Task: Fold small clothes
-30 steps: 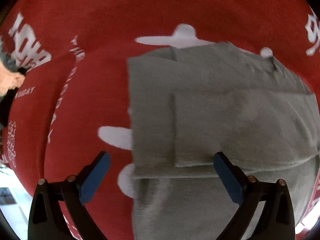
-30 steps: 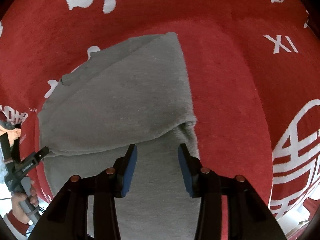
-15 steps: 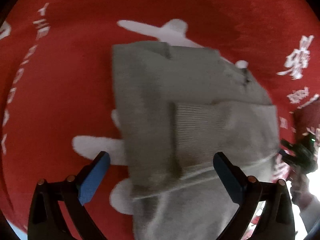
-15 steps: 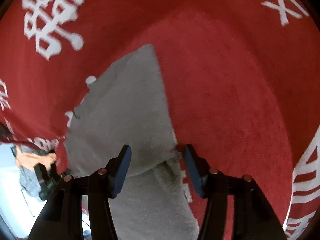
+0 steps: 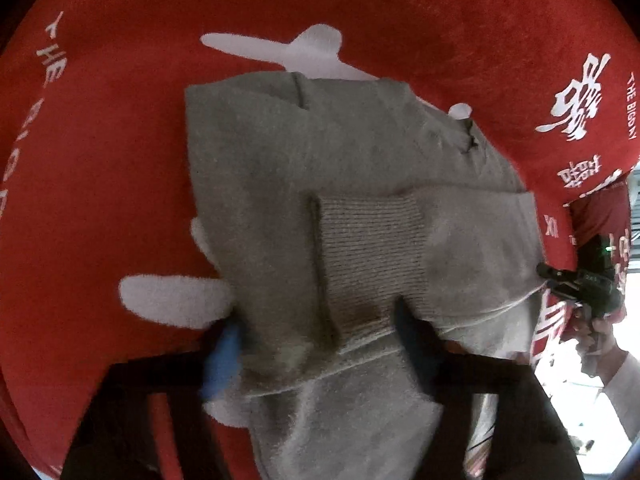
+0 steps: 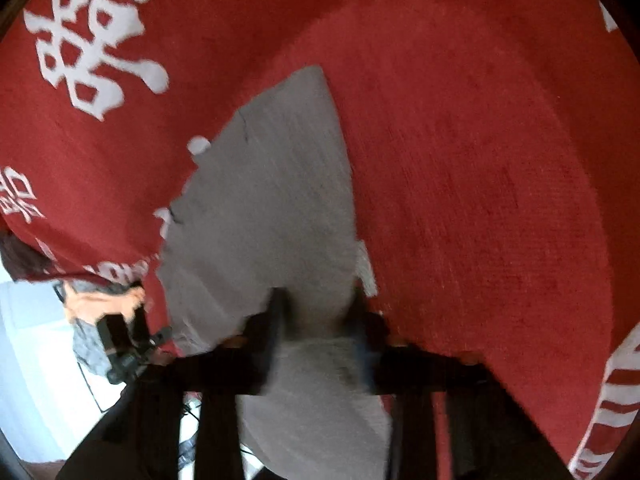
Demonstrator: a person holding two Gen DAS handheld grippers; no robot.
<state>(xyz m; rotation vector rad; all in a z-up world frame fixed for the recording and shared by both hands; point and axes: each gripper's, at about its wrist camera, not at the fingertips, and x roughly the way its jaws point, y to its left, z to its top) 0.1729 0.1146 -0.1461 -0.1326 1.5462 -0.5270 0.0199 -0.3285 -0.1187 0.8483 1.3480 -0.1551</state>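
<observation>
Red cloth [image 5: 120,160] with white print, covering the table. Grey sweater [image 5: 320,168], folded, lying near the table's front edge. Left gripper [image 5: 320,344]: fingers closing, sweater's near fold between them. Right gripper [image 6: 318,320]: fingers closing, the sweater's other near corner between them.

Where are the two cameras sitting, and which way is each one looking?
Left wrist: sits on the left gripper, looking down at the grey garment on the red cloth; its closing fingers straddle the ribbed cuff, and the right gripper shows at the far right.
Right wrist: sits on the right gripper, looking down at the garment's other edge; its closing fingers straddle the fabric, and the left gripper shows at the far left.
Shared: the garment, the cloth and both grippers.
</observation>
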